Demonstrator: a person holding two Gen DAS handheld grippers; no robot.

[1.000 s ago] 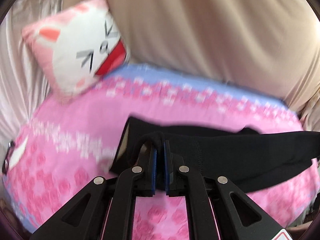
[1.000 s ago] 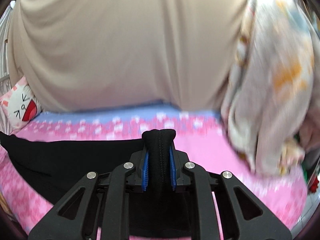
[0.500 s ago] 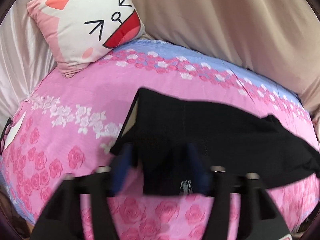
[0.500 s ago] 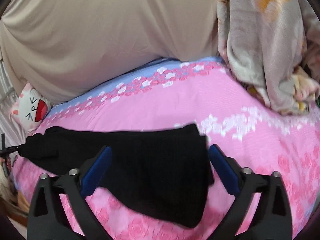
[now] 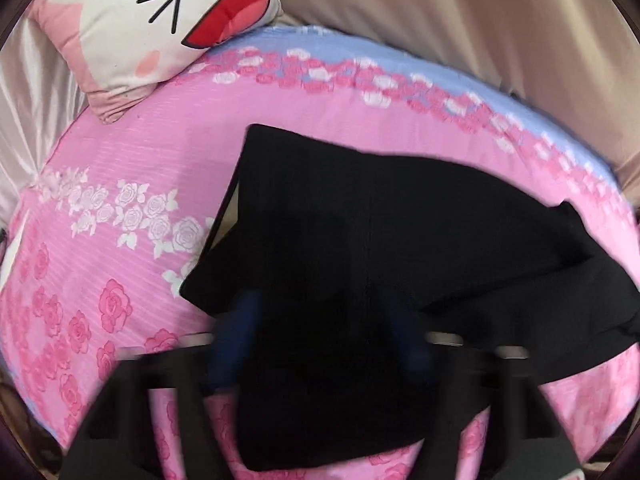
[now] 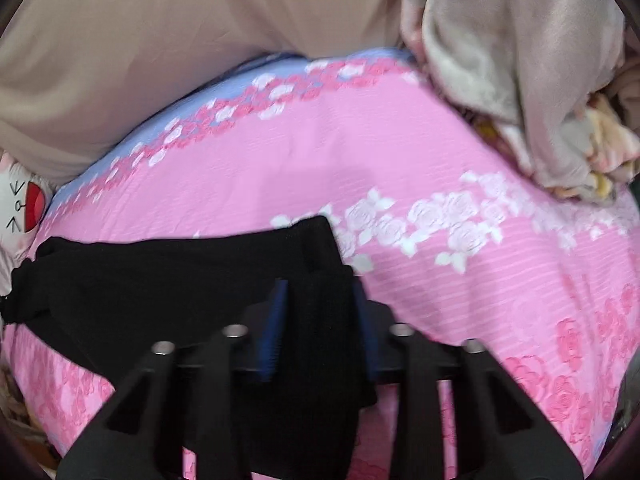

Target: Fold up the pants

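The black pants [image 5: 384,240] lie spread across the pink rose-print bed sheet [image 5: 120,200]. In the left wrist view my left gripper [image 5: 324,332] is blurred, its blue pads wide apart with black cloth lying between and over them. In the right wrist view the pants [image 6: 160,276] stretch to the left. My right gripper [image 6: 320,320] has its blue pads partly apart with a fold of the black cloth between them; whether they pinch it is unclear.
A cat-face pillow [image 5: 160,28] lies at the far left of the bed. A beige curtain [image 6: 180,40] hangs behind the bed. A crumpled floral blanket [image 6: 520,72] sits at the right end.
Both grippers, shut on the pants a second ago, have opened and dropped the pants onto the bed. The right jaws have since narrowed around a fold of cloth.
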